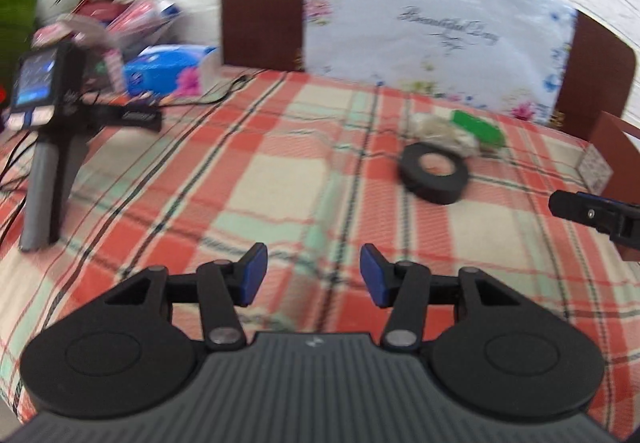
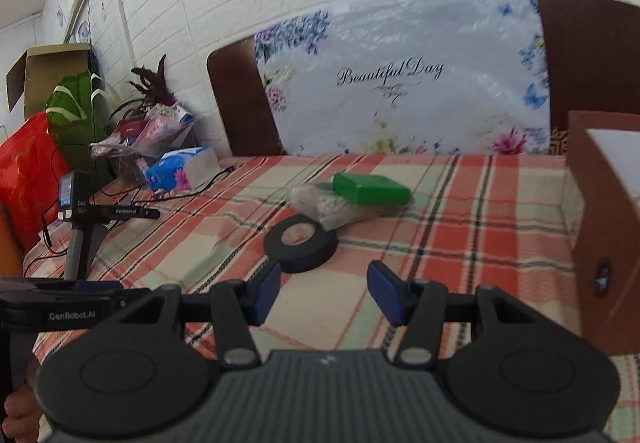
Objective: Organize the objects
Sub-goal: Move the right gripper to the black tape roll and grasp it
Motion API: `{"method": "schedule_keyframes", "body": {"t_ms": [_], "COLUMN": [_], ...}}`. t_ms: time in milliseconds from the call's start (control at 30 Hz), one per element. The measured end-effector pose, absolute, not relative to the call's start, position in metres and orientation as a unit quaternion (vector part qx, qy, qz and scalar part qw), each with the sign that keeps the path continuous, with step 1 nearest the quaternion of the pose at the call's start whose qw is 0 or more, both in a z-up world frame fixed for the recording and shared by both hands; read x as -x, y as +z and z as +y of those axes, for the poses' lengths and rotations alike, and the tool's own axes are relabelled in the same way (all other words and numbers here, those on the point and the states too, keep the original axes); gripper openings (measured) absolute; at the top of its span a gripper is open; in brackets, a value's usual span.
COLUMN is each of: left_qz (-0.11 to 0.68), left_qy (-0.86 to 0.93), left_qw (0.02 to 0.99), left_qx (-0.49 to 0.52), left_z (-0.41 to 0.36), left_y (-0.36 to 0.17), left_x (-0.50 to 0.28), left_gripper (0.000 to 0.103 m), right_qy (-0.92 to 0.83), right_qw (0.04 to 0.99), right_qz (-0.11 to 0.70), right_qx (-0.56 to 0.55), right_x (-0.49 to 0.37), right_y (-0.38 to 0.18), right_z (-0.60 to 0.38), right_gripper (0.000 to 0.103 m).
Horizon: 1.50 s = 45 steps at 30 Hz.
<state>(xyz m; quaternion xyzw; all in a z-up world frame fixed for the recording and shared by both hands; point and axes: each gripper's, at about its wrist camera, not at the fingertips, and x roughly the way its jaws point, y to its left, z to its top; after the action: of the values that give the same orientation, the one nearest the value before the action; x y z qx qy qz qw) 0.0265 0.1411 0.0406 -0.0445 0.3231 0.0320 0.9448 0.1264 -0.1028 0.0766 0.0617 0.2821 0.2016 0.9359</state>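
A black tape roll point(image 1: 435, 173) lies flat on the plaid tablecloth; it also shows in the right wrist view point(image 2: 301, 247). Behind it lie a clear plastic bag point(image 2: 320, 203) and a green block point(image 2: 370, 189), which also shows in the left wrist view point(image 1: 478, 128). A brown open box point(image 2: 604, 227) stands at the right. My left gripper point(image 1: 313, 274) is open and empty, well short of the roll. My right gripper point(image 2: 323, 292) is open and empty, just short of the roll; its tip shows in the left wrist view point(image 1: 576, 207).
A camera on a small tripod point(image 1: 44, 131) with cables stands at the left. Behind it are a blue tissue pack point(image 2: 182, 167), bags and a plant. A floral board point(image 2: 400, 83) leans on the brick wall behind the table.
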Motion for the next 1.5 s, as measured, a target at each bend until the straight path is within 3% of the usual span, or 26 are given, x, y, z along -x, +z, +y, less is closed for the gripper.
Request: {"method": "schedule_keyframes", "body": {"t_ms": [233, 333, 967, 1133, 1233, 1333, 1400, 1500], "left_qz": [0.330, 0.307, 0.283, 0.282, 0.281, 0.279, 0.277, 0.278], "left_qy": [0.018, 0.013, 0.006, 0.004, 0.003, -0.002, -0.003, -0.002], "left_qw": [0.941, 0.950, 0.956, 0.957, 0.957, 0.958, 0.958, 0.958], "left_qx": [0.072, 0.049, 0.071, 0.068, 0.067, 0.074, 0.077, 0.076], "left_z": [0.157, 0.148, 0.157, 0.157, 0.156, 0.158, 0.159, 0.157], "left_y": [0.013, 0.004, 0.000, 0.000, 0.000, -0.001, -0.001, -0.001], "left_x": [-0.037, -0.036, -0.061, -0.063, -0.063, -0.063, -0.063, -0.063], "left_gripper": [0.054, 0.059, 0.068, 0.070, 0.070, 0.070, 0.070, 0.070], "right_qy": [0.202, 0.196, 0.224, 0.202, 0.192, 0.210, 0.216, 0.220], "right_qw": [0.930, 0.930, 0.931, 0.932, 0.931, 0.924, 0.919, 0.916], "right_qz": [0.303, 0.308, 0.286, 0.294, 0.307, 0.315, 0.322, 0.319], "right_qx": [-0.055, -0.044, 0.035, 0.063, 0.049, 0.051, 0.077, 0.103], "right_x": [-0.147, -0.150, -0.176, -0.199, -0.218, -0.232, -0.239, -0.240], "right_y": [0.062, 0.056, 0.046, 0.031, 0.029, 0.025, 0.021, 0.018], "right_z": [-0.073, -0.068, -0.029, -0.020, -0.024, -0.018, -0.007, 0.005], "right_gripper": [0.051, 0.051, 0.059, 0.067, 0.091, 0.090, 0.082, 0.081]}}
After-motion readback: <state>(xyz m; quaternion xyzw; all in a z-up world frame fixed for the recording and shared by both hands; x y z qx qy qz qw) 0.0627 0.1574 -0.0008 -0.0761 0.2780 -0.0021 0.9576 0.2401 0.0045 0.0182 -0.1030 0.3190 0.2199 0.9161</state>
